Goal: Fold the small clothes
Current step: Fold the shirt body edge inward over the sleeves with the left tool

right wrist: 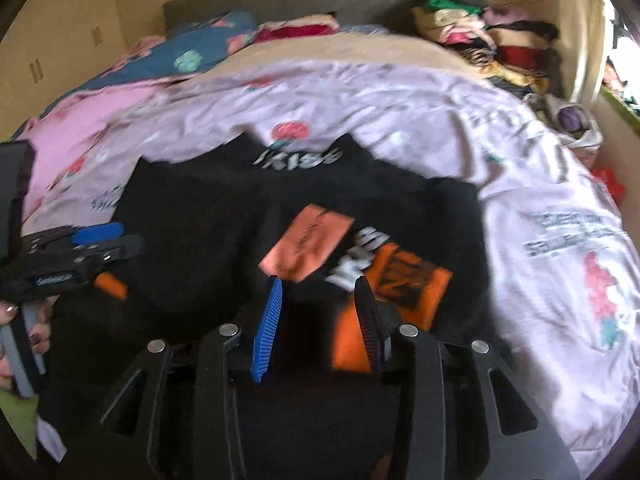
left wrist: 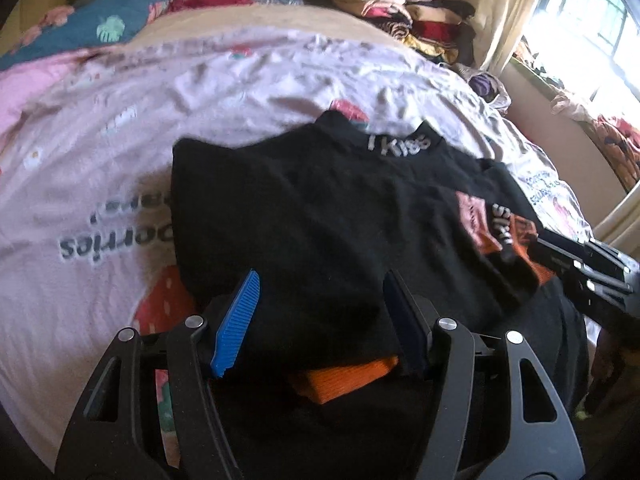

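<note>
Black clothing with white lettering at the collar and orange panels is seen spread on a pink printed bedspread in the left wrist view. The left gripper is held over the near part of the garment, its blue pads standing apart with black fabric lying between them; no pinch on the cloth can be made out, so the jaws are read as released. An orange cuff is seen just below the fingers. The right gripper is seen at the right edge, by the orange sleeve; its jaw state cannot be told from here. A stack of folded clothes is seen at the far corner of the bed.

From the right wrist view, the same garment is shown lying flat on the bedspread. The right gripper is held over the orange sleeve, its pads parted and nothing clamped. The left gripper is seen at the left edge over the black fabric, held by a hand.
</note>
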Demonstrator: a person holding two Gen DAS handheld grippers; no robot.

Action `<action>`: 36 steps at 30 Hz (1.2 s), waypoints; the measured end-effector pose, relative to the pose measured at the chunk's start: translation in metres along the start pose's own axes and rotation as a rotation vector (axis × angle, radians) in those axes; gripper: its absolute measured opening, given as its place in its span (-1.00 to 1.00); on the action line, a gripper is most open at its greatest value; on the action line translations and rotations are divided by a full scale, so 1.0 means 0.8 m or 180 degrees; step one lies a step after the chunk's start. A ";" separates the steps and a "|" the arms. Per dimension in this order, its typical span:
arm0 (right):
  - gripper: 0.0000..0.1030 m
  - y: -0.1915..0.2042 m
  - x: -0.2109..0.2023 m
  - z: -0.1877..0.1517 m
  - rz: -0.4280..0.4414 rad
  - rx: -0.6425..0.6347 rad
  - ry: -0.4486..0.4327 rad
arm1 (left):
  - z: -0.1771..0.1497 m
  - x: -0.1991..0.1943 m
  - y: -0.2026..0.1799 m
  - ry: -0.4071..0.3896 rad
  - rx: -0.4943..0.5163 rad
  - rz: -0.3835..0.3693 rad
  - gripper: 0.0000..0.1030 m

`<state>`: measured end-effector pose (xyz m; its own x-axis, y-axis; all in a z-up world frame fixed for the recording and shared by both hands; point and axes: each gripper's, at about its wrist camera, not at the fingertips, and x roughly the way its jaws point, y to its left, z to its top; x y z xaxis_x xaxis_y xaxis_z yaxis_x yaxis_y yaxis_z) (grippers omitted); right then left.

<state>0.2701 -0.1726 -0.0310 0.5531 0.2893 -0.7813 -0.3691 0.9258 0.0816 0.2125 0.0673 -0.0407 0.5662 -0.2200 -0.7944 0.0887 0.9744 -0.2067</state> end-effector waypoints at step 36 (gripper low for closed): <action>0.88 -0.025 -0.106 -0.048 0.0053 0.0351 -0.0367 | -0.007 -0.097 0.001 -0.0315 -0.0151 0.0064 0.82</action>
<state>0.2022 -0.2252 0.0098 0.6321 0.3250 -0.7035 -0.2982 0.9399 0.1663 0.1641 0.0852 0.0175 0.6457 -0.1925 -0.7389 0.0390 0.9747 -0.2200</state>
